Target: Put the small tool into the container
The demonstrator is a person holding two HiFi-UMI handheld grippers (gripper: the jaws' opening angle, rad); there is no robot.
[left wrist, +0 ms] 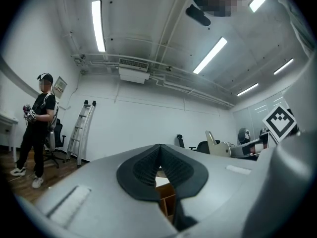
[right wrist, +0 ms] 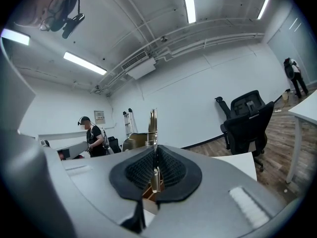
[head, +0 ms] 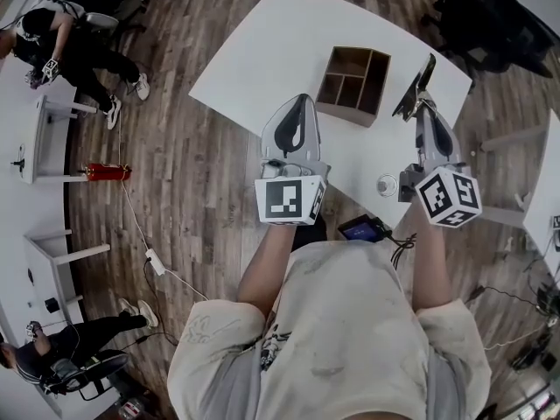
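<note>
A brown wooden container (head: 354,84) with several compartments stands on the white table (head: 262,51). My right gripper (head: 425,105) hovers just right of it, shut on a thin metal tool (head: 416,86) that sticks out past the jaws. In the right gripper view the tool (right wrist: 153,125) stands upright between the shut pads of the right gripper (right wrist: 156,150), with the container (right wrist: 147,190) glimpsed below. My left gripper (head: 297,103) is held left of the container, shut with nothing in it. In the left gripper view, the left gripper (left wrist: 159,148) shows the container (left wrist: 167,198) through the gap under its pads.
A small round object (head: 387,185) lies on the table near my right hand, and a dark device (head: 363,228) sits at the table's near edge. Office chairs (head: 481,11) stand beyond the table. People (head: 61,42) stand at other white desks to the left.
</note>
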